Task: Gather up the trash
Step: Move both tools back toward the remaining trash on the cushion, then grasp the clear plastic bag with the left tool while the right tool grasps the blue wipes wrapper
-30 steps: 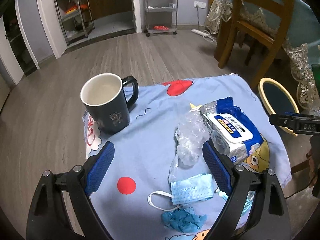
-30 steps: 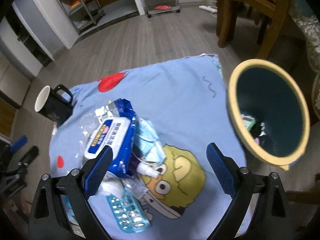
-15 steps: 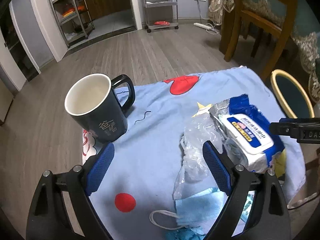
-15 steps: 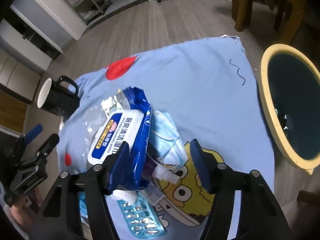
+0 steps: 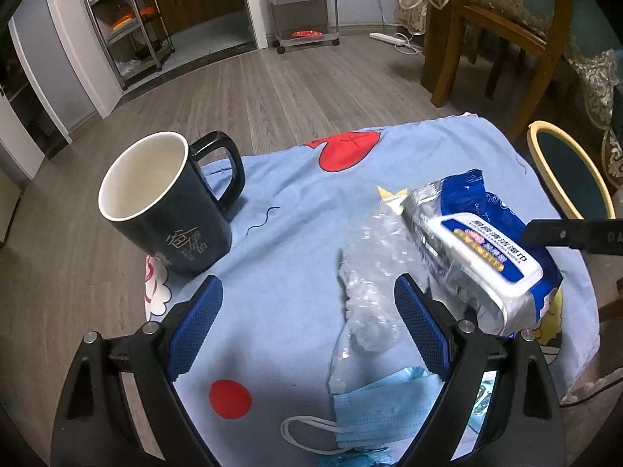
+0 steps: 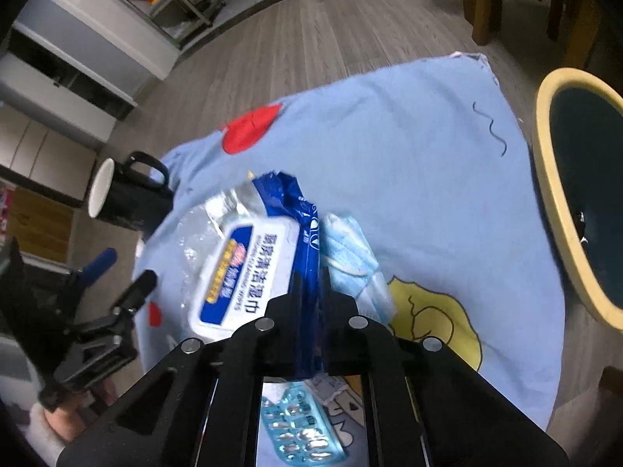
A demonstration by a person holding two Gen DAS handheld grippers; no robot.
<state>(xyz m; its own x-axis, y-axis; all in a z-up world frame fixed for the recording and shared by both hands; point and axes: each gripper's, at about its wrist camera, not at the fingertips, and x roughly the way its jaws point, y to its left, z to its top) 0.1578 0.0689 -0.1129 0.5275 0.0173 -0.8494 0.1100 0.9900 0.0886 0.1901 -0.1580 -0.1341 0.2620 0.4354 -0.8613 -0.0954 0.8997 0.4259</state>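
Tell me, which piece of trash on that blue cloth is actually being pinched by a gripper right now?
The wet-wipes pack: the right gripper is shut on its blue edge. The clear plastic wrapper and face mask lie untouched near the open left gripper.

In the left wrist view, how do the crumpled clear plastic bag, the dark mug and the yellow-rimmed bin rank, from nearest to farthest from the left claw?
1. Crumpled clear plastic bag: between the fingers of the open left claw, toward the right one.
2. Dark mug with white inside: ahead, to the left, upright on the blue cloth.
3. Yellow-rimmed bin: far right, beyond the cloth's edge.
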